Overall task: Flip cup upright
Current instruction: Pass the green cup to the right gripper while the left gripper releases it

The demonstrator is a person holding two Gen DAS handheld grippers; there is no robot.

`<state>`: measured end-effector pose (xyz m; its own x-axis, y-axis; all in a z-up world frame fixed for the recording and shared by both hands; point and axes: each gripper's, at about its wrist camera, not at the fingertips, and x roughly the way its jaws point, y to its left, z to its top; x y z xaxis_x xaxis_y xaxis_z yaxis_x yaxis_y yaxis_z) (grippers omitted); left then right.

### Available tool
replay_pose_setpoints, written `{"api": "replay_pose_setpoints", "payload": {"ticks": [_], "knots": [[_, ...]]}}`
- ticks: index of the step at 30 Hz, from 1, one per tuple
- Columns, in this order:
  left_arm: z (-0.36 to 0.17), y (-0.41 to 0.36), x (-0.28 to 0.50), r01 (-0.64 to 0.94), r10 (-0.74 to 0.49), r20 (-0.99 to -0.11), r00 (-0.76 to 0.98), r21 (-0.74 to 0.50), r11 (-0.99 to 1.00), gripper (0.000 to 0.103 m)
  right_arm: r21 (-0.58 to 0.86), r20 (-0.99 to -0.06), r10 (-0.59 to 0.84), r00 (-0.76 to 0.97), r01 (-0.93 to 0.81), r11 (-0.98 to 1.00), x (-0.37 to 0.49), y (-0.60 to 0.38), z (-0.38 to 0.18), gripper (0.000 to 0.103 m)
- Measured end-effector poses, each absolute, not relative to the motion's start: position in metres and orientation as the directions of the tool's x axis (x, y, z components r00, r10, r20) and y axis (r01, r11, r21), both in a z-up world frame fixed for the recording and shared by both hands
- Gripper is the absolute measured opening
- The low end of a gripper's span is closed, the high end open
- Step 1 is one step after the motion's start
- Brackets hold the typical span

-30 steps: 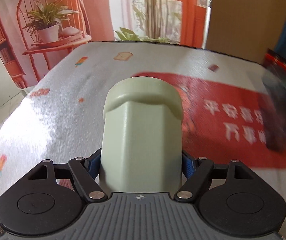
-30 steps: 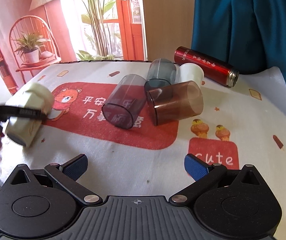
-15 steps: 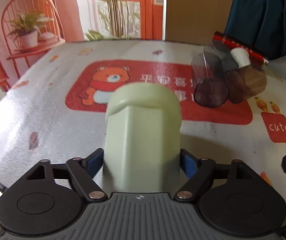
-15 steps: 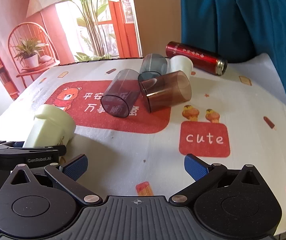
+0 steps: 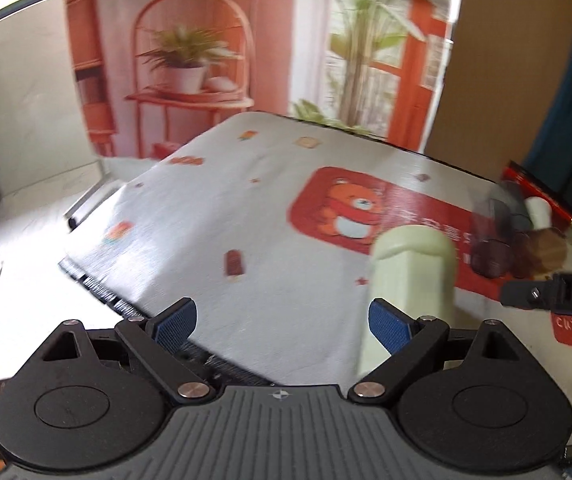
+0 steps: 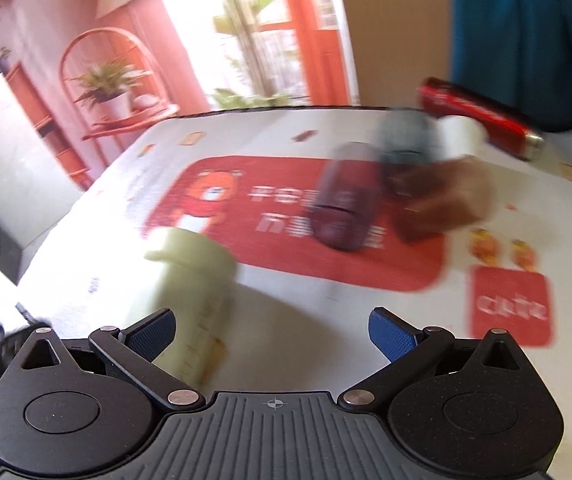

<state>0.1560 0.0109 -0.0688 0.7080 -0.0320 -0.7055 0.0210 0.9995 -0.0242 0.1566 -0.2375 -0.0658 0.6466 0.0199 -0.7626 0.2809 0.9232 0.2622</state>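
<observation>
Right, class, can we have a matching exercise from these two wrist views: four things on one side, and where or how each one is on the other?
Things
1. pale green plastic cup
2. dark purple see-through tumbler
3. red metal flask
4. left gripper

Places or states
A. lying at the far edge, by the blue curtain
B. open, holding nothing
C. standing on end on the white cloth
D. lying on its side on the red panel

Pairs: 1-C, 2-D, 3-A, 4-B
</observation>
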Motion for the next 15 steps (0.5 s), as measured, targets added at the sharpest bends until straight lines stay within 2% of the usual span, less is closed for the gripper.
{"api": "replay_pose_setpoints", "payload": {"ticks": [11, 15], "knots": [[-0.082, 0.038, 0.148, -0.029, -0.02, -0.727, 0.686, -0.055, 0.998, 0.094, 0.347, -0.848, 0.135, 0.513, 0.344, 0.872, 0.256, -0.197, -0.11, 0.101], [-0.088, 0.043, 0.145, -0.024, -0.04, -0.731, 0.681, -0.076, 0.997, 0.094, 0.342, -0.874, 0.14, 0.466, 0.383, 0.858, 0.266, -0.194, -0.128, 0.09]]}}
